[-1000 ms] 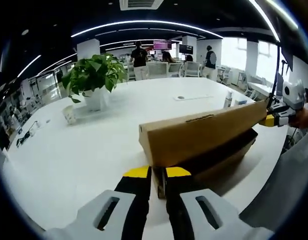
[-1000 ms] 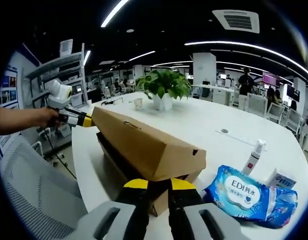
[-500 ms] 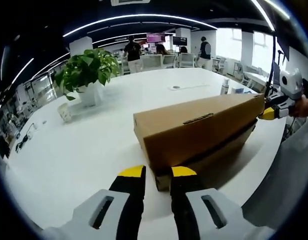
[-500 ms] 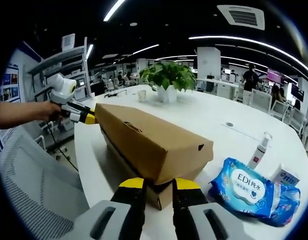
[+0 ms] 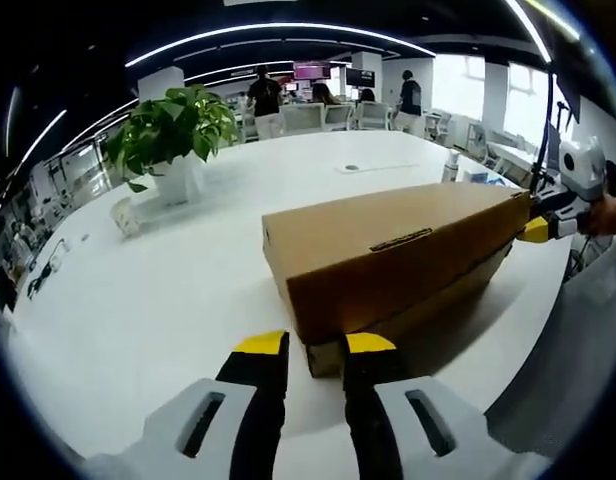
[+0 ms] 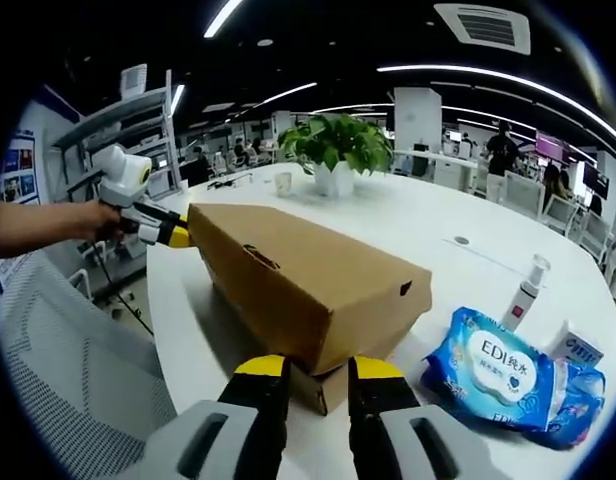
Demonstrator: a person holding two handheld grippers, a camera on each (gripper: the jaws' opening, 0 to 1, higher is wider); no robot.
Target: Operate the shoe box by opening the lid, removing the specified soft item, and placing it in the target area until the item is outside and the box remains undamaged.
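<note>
- Cardboard shoe box [image 5: 388, 255] lies on the white table [image 5: 168, 290], lid down over its base
- Left gripper [image 5: 315, 345] and right gripper [image 6: 315, 368] stand at opposite ends, each slightly parted with jaw tips at a box corner; grip unclear
- Wet-wipes pack [image 6: 508, 375] lies beside the box

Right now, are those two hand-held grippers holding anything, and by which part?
Both seem to hold the shoe box's lid: the left hand-held gripper at one end edge, the right hand-held gripper at the other. Whether the jaws actually pinch cannot be told.
</note>
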